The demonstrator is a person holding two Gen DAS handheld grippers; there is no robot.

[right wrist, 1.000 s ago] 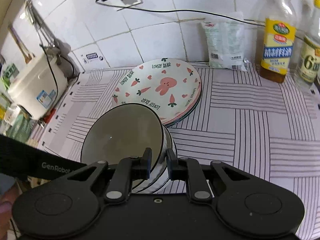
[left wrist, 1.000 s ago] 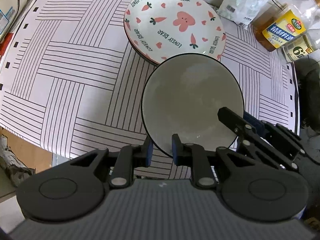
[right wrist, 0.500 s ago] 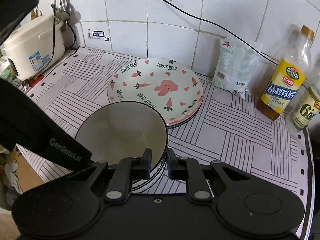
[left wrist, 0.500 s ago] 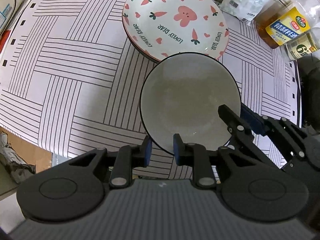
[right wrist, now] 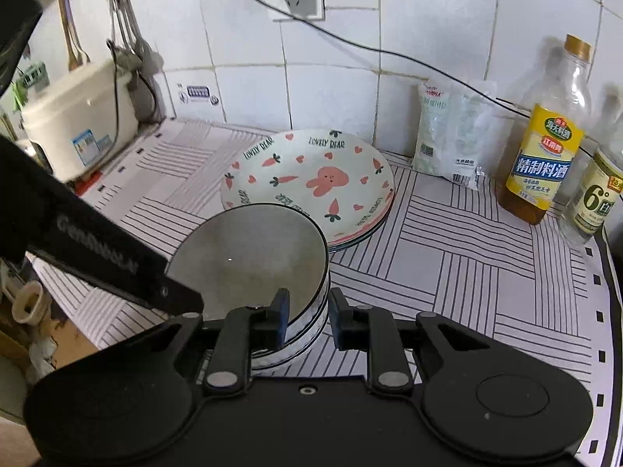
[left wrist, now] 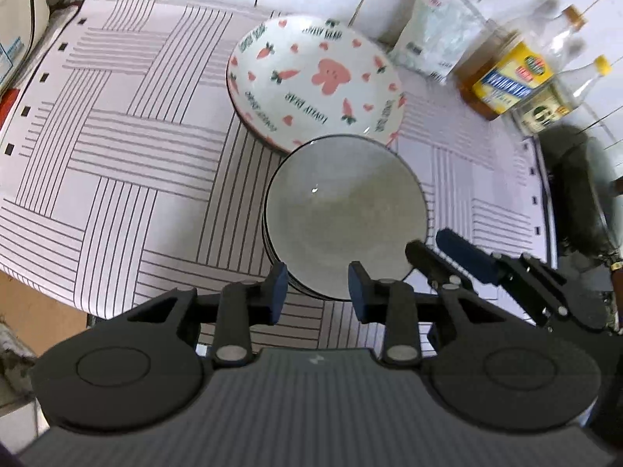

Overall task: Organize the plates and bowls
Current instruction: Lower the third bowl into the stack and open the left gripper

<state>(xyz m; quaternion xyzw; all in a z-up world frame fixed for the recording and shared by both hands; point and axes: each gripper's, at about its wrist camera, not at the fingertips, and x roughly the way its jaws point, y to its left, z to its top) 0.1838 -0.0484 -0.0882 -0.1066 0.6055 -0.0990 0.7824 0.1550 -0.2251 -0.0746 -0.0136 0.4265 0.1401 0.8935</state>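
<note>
While opening both jaws off the rim, letting go of the bowl [left wrist: 346, 214]: left hand-held gripper [left wrist: 317, 286] and right hand-held gripper [right wrist: 307, 317] now standing apart, unclamped. Sitting nested atop the bowl stack, just beside the carrot plates [right wrist: 311, 179] on the table [left wrist: 117, 136]. Likely finishing stacking.

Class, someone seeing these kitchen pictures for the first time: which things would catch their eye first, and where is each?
Probably the rabbit-and-carrot plate, topping a small stack near the tiled wall. Next, the grey bowl stacked on others just in front of it, with the left gripper and right gripper loosely at its rim. Then the yellow-labelled bottle, far right.
</note>
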